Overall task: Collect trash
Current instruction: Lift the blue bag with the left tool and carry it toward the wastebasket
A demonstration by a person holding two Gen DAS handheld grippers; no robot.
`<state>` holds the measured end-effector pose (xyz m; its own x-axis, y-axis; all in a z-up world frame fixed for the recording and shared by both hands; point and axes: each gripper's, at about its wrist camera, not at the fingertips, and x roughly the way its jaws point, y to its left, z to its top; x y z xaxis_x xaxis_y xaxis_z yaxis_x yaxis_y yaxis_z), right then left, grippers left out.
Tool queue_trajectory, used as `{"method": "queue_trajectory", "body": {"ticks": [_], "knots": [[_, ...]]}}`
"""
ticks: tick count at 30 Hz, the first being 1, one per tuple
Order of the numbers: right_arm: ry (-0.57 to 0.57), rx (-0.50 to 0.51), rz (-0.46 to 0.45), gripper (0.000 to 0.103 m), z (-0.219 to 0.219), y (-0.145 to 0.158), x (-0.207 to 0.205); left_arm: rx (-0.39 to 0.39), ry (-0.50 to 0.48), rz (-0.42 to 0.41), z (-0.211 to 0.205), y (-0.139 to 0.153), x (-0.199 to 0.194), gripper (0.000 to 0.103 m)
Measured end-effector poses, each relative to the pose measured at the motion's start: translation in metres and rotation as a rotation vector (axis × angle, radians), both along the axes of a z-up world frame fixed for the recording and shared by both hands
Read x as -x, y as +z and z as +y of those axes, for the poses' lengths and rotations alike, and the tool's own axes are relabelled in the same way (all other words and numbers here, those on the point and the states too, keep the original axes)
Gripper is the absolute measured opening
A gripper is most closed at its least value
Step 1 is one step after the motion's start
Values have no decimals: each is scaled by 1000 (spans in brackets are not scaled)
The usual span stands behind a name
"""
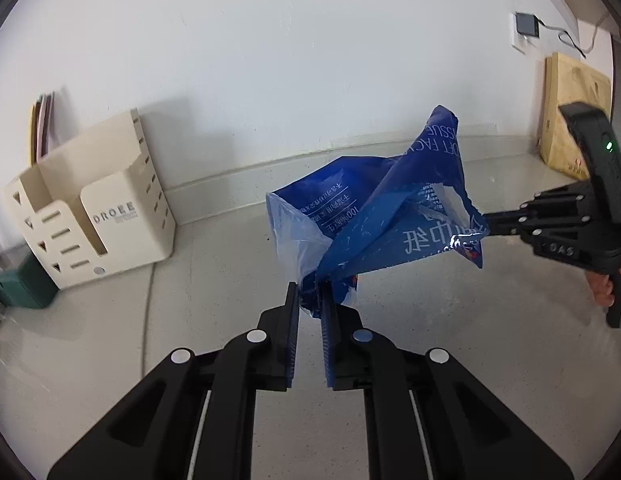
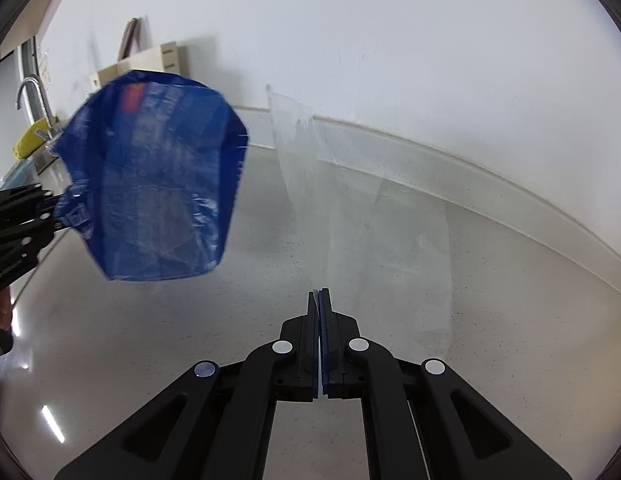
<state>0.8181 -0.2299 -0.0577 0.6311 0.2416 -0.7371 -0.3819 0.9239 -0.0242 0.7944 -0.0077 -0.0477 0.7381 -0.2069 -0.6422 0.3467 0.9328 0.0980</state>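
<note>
Two wrappers are lifting off the counter [image 2: 510,280]: you're pinching the blue tissue wrapper [image 1: 374,216] in the left gripper [image 1: 309,300] and clear film [image 2: 350,200] in the closed right gripper [image 2: 320,300]; next likely needs a bin.

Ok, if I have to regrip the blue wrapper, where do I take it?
Take the wrapper at its bunched lower neck, coming from below, as the left gripper does now. The layers are gathered there, while the upper part fans into loose flaps that would likely fold or slip. The right gripper is shut on clear film, so it isn't free.
</note>
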Motion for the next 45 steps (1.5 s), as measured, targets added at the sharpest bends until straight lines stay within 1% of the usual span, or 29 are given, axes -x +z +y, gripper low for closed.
{"method": "queue_trajectory", "body": {"ticks": [1,2,6,10,13,17,20,24,27,28,30,31,33,34,36,42,45], "knots": [[6,-4,-1,5,0,1,5,-29,-3,-24,-3,2,5,11],[10,-9,-5,5,-2,5,16,-34,-9,-32,-5,5,9,11],[25,-12,-24,5,-3,15,44,30,-21,-56,0,20,26,11],[41,-1,-37,5,-4,27,76,24,23,-98,-2,28,62,11],[52,-5,-49,5,-4,38,101,2,49,-131,-9,35,94,11],[54,16,-66,5,-8,54,137,-13,28,-128,-20,44,134,11],[56,30,-80,5,-3,70,162,-50,41,-156,-26,50,163,11],[57,44,-96,6,-9,88,202,-14,48,-137,-22,58,195,11],[56,39,-107,6,-13,98,226,-34,55,-143,-21,61,219,11],[59,41,-108,6,-20,103,234,-35,60,-147,-20,64,229,11],[50,48,-117,6,-21,110,251,-27,62,-151,-17,70,246,11],[54,52,-119,6,-11,114,249,-21,69,-154,-14,73,256,11],[48,54,-135,6,-12,123,270,-1,65,-140,-10,76,270,12],[48,49,-138,6,-9,124,280,2,60,-133,-8,78,280,12],[46,43,-148,6,-15,129,306,-8,64,-140,-6,80,296,12],[49,54,-179,6,-15,141,375,-20,65,-163,0,88,354,12],[46,46,-189,6,-15,145,401,-30,67,-172,3,90,376,12]]}}
